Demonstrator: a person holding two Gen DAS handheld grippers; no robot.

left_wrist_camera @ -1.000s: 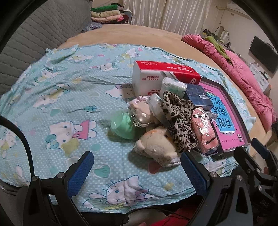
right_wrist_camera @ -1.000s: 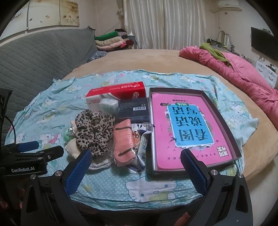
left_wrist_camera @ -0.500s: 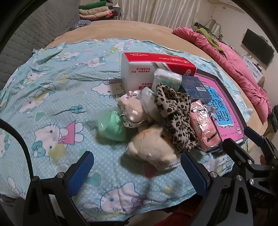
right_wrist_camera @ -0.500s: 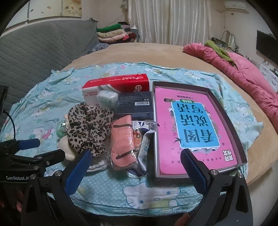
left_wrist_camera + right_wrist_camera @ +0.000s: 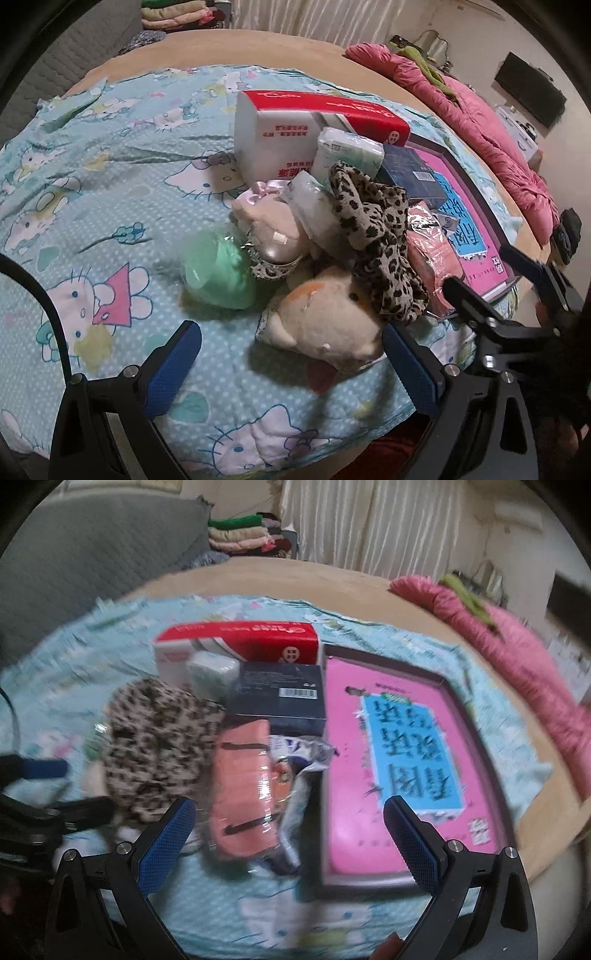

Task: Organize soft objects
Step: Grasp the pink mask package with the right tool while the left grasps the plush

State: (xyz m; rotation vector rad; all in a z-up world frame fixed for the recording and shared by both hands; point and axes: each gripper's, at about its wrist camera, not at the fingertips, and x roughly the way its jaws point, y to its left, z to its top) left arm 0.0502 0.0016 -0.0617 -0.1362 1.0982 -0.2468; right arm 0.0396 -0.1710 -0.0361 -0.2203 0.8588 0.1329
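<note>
The bedsheet (image 5: 110, 206) is thin, matt printed cotton, lightly wrinkled. The cream plush toy (image 5: 325, 314) has short, fuzzy pile. The leopard-print scrunchie (image 5: 376, 236) is soft, gathered cloth. The pink item (image 5: 243, 794) sits in glossy, crinkled clear plastic wrap. The red-and-white tissue pack (image 5: 291, 129) has smooth, shiny film. The dark blue box (image 5: 280, 690) looks like matt cardboard. The tongs' pads (image 5: 173, 365) are blue and finely textured.

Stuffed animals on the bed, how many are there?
2. A cream stuffed animal lies at the near edge of the pile; a pink one sits behind it, beside the green ball. More may hide under the leopard cloth.
</note>
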